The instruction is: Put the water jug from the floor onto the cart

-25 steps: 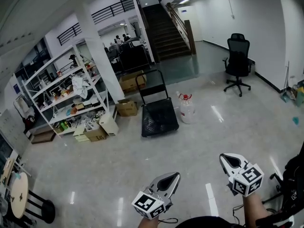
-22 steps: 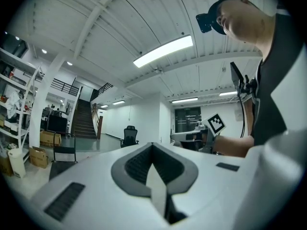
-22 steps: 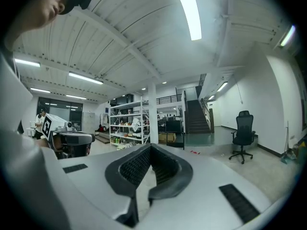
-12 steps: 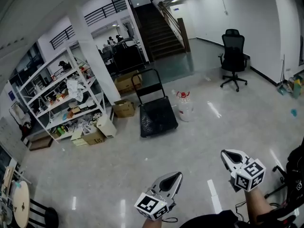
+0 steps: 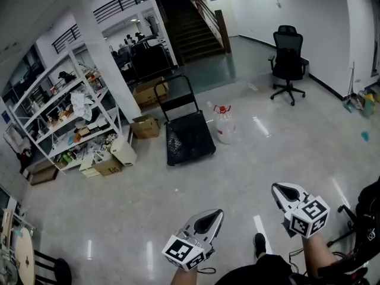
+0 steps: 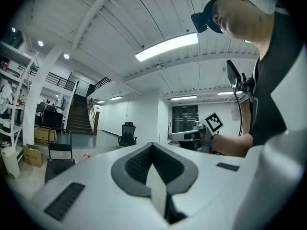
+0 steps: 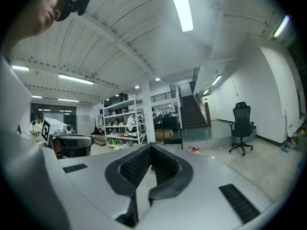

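Both tools are empty: in the head view, the left gripper (image 5: 212, 217) and the right gripper (image 5: 280, 189) are held low in the foreground, jaws pressed together. They are well apart from the red-capped water jug (image 5: 224, 125), which stands upright on the glossy floor just right of the black cart (image 5: 189, 140), with a white shelving unit (image 5: 65, 117) off to the left. The left gripper view shows its jaws meeting tip to tip with nothing between them. The right gripper view shows its jaws likewise closed on nothing, the jug small and distant beside the cart.
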Action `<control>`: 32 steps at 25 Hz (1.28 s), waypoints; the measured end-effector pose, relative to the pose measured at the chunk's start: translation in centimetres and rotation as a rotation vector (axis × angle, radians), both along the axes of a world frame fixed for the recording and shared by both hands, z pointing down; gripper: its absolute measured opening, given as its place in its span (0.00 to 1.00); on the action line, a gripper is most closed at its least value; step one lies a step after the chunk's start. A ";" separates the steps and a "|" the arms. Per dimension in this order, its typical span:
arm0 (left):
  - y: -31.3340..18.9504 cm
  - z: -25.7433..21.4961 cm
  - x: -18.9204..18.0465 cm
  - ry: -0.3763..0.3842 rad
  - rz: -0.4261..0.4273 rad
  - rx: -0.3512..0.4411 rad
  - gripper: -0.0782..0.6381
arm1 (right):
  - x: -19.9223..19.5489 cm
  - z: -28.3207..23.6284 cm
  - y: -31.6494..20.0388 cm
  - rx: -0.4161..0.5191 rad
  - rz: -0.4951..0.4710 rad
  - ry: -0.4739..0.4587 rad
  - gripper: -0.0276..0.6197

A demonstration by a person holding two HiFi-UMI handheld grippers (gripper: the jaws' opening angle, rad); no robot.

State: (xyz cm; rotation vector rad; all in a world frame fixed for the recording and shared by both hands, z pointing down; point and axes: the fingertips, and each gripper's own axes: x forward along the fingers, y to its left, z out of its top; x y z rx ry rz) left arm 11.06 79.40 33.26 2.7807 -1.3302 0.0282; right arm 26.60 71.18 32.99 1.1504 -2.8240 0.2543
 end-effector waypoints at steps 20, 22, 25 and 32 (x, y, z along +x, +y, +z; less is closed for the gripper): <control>-29.7 -2.4 2.1 -0.088 -0.129 -0.021 0.11 | 2.8 0.2 -29.8 0.006 -0.088 0.001 0.04; -31.8 -2.1 2.0 -0.112 -0.116 -0.024 0.11 | 2.6 0.2 -31.8 0.013 -0.089 -0.004 0.04; -35.8 -1.5 1.1 -0.100 -0.116 -0.027 0.11 | 2.2 0.6 -35.9 0.013 -0.062 -0.002 0.04; -45.9 -0.9 -4.6 -0.072 -0.064 0.002 0.11 | -2.5 0.3 -45.4 0.039 -0.006 0.057 0.04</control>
